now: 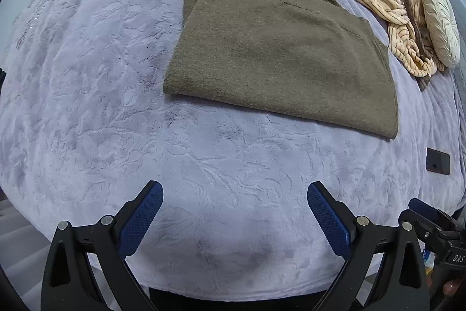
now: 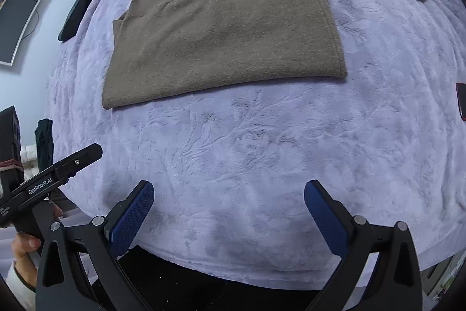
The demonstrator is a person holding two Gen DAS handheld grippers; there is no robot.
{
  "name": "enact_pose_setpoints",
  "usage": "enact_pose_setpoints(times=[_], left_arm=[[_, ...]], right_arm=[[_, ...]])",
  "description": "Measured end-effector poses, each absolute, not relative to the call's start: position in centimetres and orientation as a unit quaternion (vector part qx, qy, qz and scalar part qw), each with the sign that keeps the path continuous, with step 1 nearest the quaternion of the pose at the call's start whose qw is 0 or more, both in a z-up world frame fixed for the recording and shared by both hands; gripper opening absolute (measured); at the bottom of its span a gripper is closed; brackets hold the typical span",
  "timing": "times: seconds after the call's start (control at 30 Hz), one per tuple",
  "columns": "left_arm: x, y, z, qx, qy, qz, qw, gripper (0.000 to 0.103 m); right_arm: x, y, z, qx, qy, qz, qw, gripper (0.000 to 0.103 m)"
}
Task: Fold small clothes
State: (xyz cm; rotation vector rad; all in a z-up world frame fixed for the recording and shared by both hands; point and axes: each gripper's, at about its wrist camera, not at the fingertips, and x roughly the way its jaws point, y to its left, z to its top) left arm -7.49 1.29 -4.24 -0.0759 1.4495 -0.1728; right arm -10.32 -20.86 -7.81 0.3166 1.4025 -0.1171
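Black gripper (image 2: 228, 196) frames, blue textured pads (image 2: 131, 220), silver screws

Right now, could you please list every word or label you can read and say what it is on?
"GenRobot.AI": white print on the left gripper, seen from the right wrist.
"DAS": white letters on the right gripper, cut off at the frame edge.
Small white print at the left gripper's rear: too small to read.

2 wrist views face steeply down; share sweater (image 1: 279, 54) (image 2: 224, 40), bedspread (image 1: 87, 107) (image 2: 320, 142)

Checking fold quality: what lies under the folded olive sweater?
The olive sweater lies on the lavender embossed blanket. A ribbed lower layer peeks out at its far edge; anything else beneath is covered.
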Motion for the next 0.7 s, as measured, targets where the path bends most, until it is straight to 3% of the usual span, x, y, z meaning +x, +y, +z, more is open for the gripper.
enact_pose_setpoints(times=[0.3, 0.7], left_arm=[[-5.9, 4.5, -5.3, -0.048, 0.663, -0.105, 0.74, 0.1], [-2.6, 7.6, -9.1, -0.155, 0.671, -0.16, 0.707, 0.1]], right_arm=[[-10.0, -15.8, -8.3, 0.143, 0.644, -0.068, 0.749, 0.103], [-10.0, -14.4, -8.2, 0.136, 0.648, -0.092, 0.743, 0.103]])
